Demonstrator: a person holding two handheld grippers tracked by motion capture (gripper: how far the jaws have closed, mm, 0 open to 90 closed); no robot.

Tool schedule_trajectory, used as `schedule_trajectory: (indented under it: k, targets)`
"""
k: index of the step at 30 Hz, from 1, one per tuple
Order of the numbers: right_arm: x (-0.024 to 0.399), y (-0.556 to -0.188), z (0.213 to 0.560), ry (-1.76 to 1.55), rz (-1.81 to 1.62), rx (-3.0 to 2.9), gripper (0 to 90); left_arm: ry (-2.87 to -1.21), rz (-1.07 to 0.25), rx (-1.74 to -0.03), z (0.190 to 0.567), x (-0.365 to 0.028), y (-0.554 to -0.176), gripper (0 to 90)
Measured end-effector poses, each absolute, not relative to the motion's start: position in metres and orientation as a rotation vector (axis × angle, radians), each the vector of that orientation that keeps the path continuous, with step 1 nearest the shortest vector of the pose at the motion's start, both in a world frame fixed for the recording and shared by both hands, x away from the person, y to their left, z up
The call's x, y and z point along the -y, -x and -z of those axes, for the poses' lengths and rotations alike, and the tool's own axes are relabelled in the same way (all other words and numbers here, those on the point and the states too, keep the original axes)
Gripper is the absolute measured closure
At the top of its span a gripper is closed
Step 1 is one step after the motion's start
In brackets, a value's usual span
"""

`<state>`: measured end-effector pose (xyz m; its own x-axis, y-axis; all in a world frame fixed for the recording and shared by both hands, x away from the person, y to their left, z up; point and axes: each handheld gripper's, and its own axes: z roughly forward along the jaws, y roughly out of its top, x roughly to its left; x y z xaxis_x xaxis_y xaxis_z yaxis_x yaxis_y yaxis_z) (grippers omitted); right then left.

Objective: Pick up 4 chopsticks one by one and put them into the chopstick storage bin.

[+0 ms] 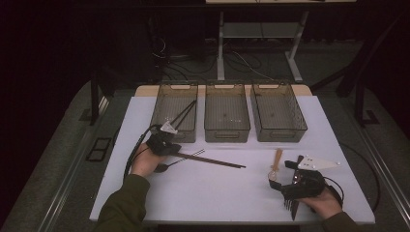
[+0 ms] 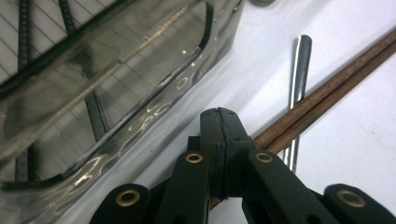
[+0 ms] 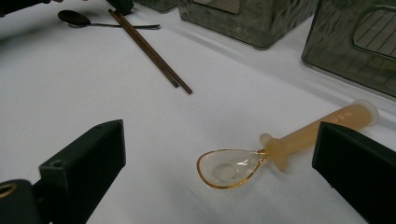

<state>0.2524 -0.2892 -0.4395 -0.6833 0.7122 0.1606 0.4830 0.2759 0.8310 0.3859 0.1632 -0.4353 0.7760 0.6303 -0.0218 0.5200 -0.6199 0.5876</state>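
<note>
My left gripper (image 1: 170, 145) (image 2: 219, 116) has its jaws shut together, tips on the white mat just in front of the left bin (image 1: 186, 136). A pair of brown chopsticks (image 1: 212, 161) (image 2: 327, 91) lies flat, running under those jaws toward the middle of the mat. Beside them lies a metal spoon (image 1: 162, 167), its handle (image 2: 299, 79) close to my left jaws. My right gripper (image 1: 282, 174) (image 3: 219, 135) stands open, level with the mat. An amber plastic spoon (image 1: 276, 162) (image 3: 285, 144) lies between and just ahead of its wide-apart jaws, untouched.
Three translucent grey bins stand in a row at the back: the left one holds black chopsticks (image 1: 184, 113), then the middle (image 1: 226, 135) and right (image 1: 281, 136) bins. The white mat (image 1: 217, 198) ends near the person's forearms. Table legs and cables lie beyond.
</note>
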Motion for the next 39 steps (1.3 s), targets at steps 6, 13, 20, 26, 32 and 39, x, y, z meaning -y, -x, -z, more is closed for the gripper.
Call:
schedule_trajectory:
  k: [6, 13, 20, 26, 32, 39]
  targets:
    - [0.289, -0.252, 0.439, -1.102, -1.364, -2.306, 2.5, -2.402, -0.24, -0.844, 0.434, -0.162, -0.381, 90.0]
    - [0.289, -0.252, 0.439, -1.097, -1.357, -2.309, 2.5, -2.421, -0.23, -0.832, 0.433, -0.165, -0.376, 90.0]
    - [0.288, -0.252, 0.439, -1.092, -1.354, -2.31, 2.5, -2.43, -0.228, -0.821, 0.432, -0.164, -0.369, 90.0]
    - [0.289, -0.252, 0.439, -1.092, -1.356, -2.309, 2.5, -2.44, -0.222, -0.809, 0.432, -0.16, -0.365, 90.0]
    - [0.289, -0.252, 0.439, -1.092, -1.356, -2.308, 2.5, -2.452, -0.219, -0.795, 0.431, -0.159, -0.364, 90.0]
    - [0.288, -0.252, 0.439, -1.092, -1.355, -2.308, 2.5, -2.437, -0.21, -0.79, 0.431, -0.162, -0.354, 90.0]
